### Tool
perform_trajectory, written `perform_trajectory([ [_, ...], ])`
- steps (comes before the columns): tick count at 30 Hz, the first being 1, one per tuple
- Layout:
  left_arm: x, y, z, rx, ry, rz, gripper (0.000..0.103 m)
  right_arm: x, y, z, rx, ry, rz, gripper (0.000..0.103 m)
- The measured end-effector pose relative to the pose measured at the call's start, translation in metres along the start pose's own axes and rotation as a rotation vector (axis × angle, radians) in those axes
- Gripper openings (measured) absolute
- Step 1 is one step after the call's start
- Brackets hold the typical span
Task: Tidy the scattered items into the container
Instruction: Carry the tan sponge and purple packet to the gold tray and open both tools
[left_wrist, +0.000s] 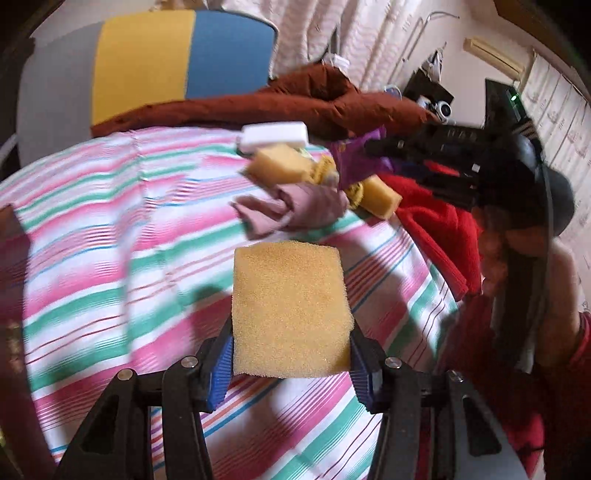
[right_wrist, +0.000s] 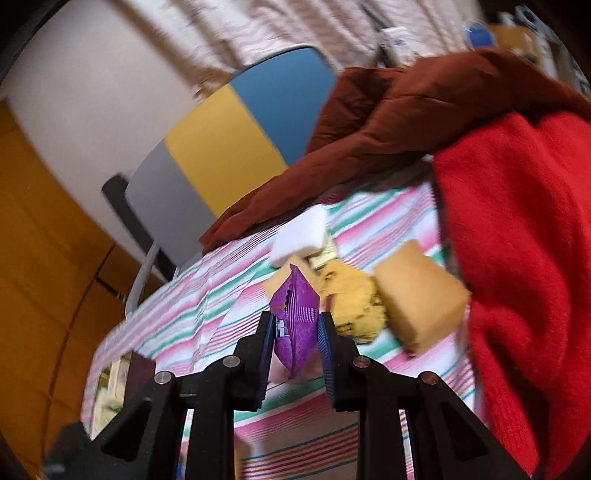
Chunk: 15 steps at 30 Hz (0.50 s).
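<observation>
My left gripper (left_wrist: 291, 354) has its jaws spread wide and clamped on the flat yellow foam sponge (left_wrist: 290, 314), held above the striped pink-and-green tablecloth (left_wrist: 110, 236). My right gripper (right_wrist: 297, 336) is pinching the crinkly purple foil packet (right_wrist: 295, 325), jaws nearly together, just beside the other yellow sponges (right_wrist: 417, 302).

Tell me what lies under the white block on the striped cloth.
The white block rests on a yellow sponge, with a yellowish wrapper poking out beside it. Whatever else it covers, and how far the sponge runs beneath it, is hidden.
</observation>
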<state>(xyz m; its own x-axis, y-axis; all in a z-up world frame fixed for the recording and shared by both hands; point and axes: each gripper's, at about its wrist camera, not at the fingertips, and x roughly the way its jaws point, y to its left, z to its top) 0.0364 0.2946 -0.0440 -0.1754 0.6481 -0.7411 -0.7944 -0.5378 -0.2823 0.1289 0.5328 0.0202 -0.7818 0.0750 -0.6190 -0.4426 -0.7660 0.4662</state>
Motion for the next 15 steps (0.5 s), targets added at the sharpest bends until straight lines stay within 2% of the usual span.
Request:
perform_trajectory([
  [5,-0.035,0.025,-0.011,-0.04,-0.056,0.042,0.054,0.016,0.02,-0.01,-0.075,0.078,0.004,0.024],
  [11,-0.067,0.06,-0.025,-0.125,-0.1,0.071,0.054,0.025,0.054,-0.023,-0.185,0.118,-0.006,0.024],
  [15,-0.087,0.073,-0.033,-0.142,-0.136,0.098,0.054,0.029,0.083,-0.039,-0.199,0.155,0.053,0.024],
])
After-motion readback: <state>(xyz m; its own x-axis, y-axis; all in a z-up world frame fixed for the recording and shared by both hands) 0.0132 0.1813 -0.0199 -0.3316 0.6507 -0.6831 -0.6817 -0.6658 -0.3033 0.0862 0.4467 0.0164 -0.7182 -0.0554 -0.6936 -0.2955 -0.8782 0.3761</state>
